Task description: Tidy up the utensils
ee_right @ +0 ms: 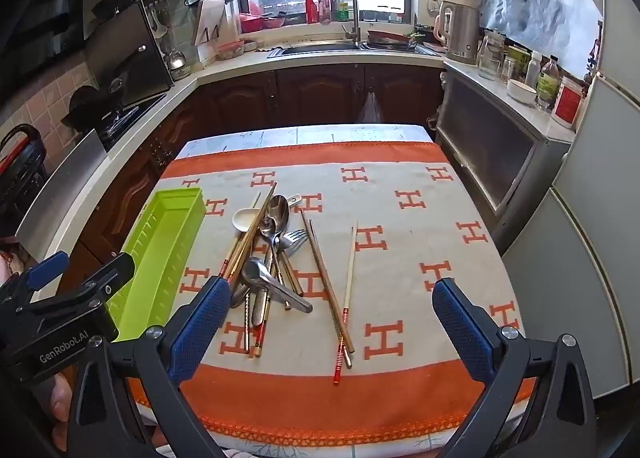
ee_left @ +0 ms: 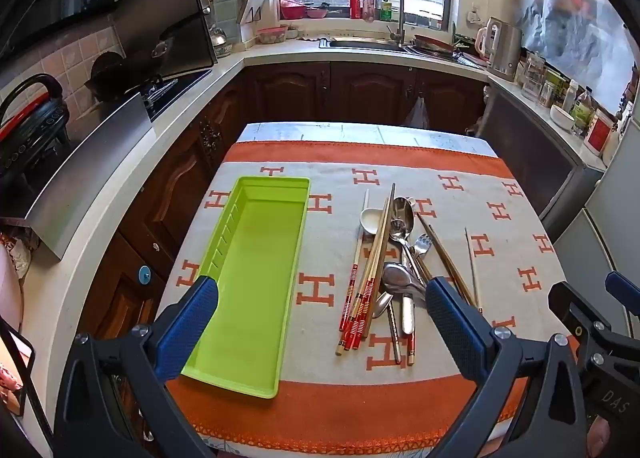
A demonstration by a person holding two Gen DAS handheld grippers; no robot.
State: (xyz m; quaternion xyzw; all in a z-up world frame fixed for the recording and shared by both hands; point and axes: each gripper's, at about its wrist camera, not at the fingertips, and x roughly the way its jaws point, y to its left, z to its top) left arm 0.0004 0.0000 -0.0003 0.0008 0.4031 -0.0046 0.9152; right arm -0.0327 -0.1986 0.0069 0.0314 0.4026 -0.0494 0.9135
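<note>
Left gripper (ee_left: 320,322): hanging wide open, empty, over the cloth (ee_left: 500,258).
Right gripper (ee_right: 332,318): hanging wide open, empty.
Tray (ee_left: 256,282): sitting left of the utensils (ee_left: 392,266).

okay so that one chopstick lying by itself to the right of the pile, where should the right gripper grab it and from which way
Grip the lone chopstick around mid-shaft, coming from above with the open right gripper jaws across its width. It lies flat on the tablecloth, apart from the pile there, so nothing crowds either side.

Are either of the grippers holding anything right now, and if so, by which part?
Nothing is held. The left gripper and right gripper both hover with jaws wide open above the pile of chopsticks and metal spoons.
</note>
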